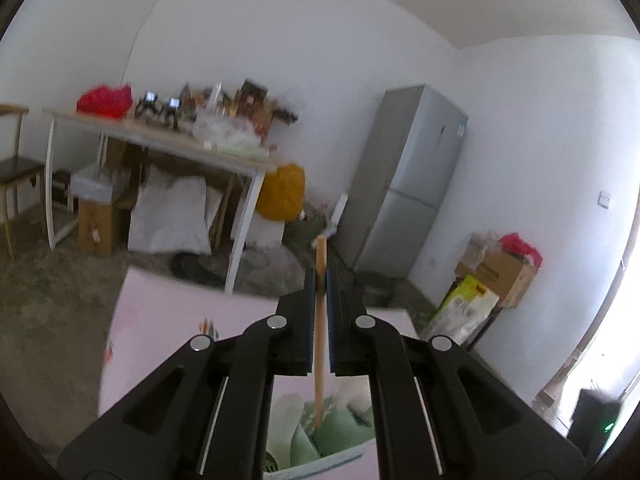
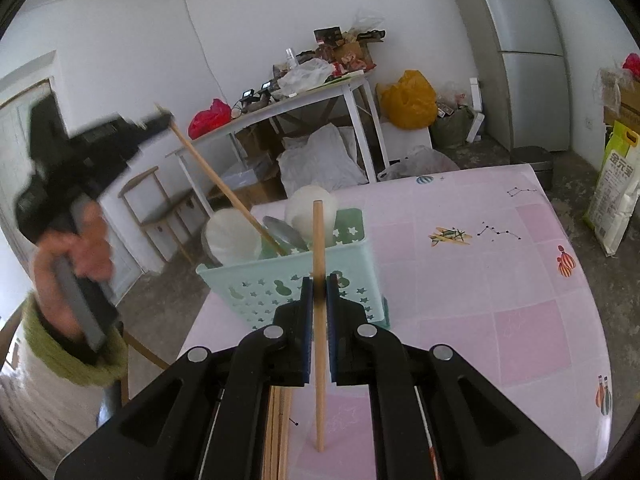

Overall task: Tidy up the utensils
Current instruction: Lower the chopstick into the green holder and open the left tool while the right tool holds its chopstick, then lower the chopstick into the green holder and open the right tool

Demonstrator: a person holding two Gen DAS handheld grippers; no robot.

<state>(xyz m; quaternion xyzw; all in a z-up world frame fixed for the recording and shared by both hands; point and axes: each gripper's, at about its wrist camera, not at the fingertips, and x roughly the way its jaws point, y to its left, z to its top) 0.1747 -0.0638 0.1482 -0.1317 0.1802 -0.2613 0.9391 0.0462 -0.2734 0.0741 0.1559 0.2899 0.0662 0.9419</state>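
My left gripper (image 1: 319,280) is clamped on a wooden chopstick (image 1: 319,344) — its lower end dips into the mint-green basket (image 1: 340,436) at bottom centre. My right gripper (image 2: 319,284) pinches another chopstick (image 2: 319,320) upright, tip on the pink table (image 2: 500,280) — more chopsticks (image 2: 278,432) lie beneath, lower centre.

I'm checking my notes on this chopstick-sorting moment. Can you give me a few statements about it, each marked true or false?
1. Each gripper is shut on a wooden chopstick. True: the left gripper pinches one chopstick, the right gripper another chopstick.
2. The basket is red. False: it is pale green with star cut-outs.
3. The left gripper's chopstick reaches down into the basket. True.
4. The table cover is plain blue. False: it is pink with small pictures.
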